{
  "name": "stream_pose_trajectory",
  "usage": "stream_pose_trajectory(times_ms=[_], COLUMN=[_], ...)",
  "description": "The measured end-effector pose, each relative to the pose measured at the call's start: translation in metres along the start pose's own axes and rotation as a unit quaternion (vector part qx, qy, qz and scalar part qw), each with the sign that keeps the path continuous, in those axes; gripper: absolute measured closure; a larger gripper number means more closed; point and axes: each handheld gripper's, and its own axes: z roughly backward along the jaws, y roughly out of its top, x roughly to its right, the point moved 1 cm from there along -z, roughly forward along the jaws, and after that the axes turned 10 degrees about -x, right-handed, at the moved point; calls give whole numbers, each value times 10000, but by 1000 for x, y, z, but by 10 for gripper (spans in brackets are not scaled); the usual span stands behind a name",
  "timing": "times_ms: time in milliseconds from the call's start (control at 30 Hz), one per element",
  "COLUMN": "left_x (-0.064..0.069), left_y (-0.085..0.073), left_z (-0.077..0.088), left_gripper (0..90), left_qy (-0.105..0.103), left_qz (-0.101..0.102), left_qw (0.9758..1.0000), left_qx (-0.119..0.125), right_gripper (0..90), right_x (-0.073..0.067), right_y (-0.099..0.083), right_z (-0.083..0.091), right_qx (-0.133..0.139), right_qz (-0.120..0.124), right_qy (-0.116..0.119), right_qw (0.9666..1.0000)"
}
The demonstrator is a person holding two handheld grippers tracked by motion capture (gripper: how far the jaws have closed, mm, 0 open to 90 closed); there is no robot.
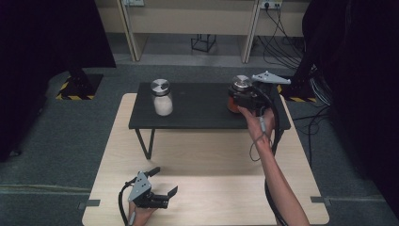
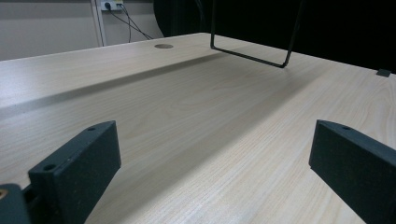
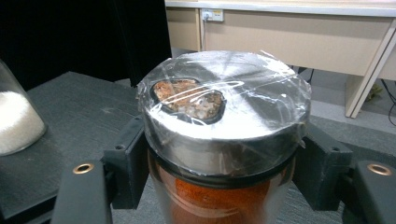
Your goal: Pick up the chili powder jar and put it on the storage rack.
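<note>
Two jars sat on the black shelf (image 1: 197, 110); right gripper (image 3: 219, 186) was clamped on the red-spice jar (image 3: 224, 135) at its right end. Left gripper (image 2: 210, 172) spread, idle. Next: probably a straight, upright lift.

Two glass shaker jars stand on the scene: one jar of white powder (image 1: 163, 101) and one jar of orange-red spice (image 3: 219, 196). Each carries one round metal lid, so two lids in all; the spice jar's lid (image 3: 224, 109) has one opening and one wrap of clear film. There is one black raised shelf (image 1: 197, 110) and one light wooden table (image 1: 211, 188). Two grippers are present, a left gripper (image 1: 160, 186) and a right gripper (image 3: 219, 163), each with two black jaws. One round cable hole (image 2: 164, 46) sits in the tabletop.
</note>
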Motion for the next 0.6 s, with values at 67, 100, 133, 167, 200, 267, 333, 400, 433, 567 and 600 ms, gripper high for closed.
stream_pose_trajectory(times_ms=[67,100,133,167,200,267,333,400,433,567,600], left_x=[0,0,0,0,0,0,0,0,0,0,0], left_y=[0,0,0,0,0,0,0,0,0,0,0], left_z=[0,0,0,0,0,0,0,0,0,0,0], left_gripper=[14,14,14,14,14,14,14,14,14,14,14], left_qy=[-1,-2,-2,-2,-2,-1,-3,-4,-5,-5,-7], left_qz=[0,3,1,-1,-1,-1,2,2,5,6,6], left_qw=[10000,10000,10000,10000,10000,10000,10000,10000,10000,10000,10000], left_qx=[1,-1,-1,-2,-2,0,0,0,0,-2,-4], right_gripper=[301,301,300,300,300,297,272,211,180,87,70], right_x=[0,0,0,0,0,0,1,3,5,15,17], right_y=[-1,-2,-3,-3,-3,-4,-5,-8,-9,-15,-18], right_z=[-2,-2,-2,-2,-2,-2,-3,-3,-3,0,1], right_qx=[-1,17,29,36,37,42,55,130,156,333,408], right_qz=[9,10,11,20,38,72,101,25,-27,-49,-24], right_qy=[-5,-12,-15,-15,-17,-14,0,25,60,276,342], right_qw=[10000,10000,10000,10000,10000,10000,9999,9999,9999,9991,9986])
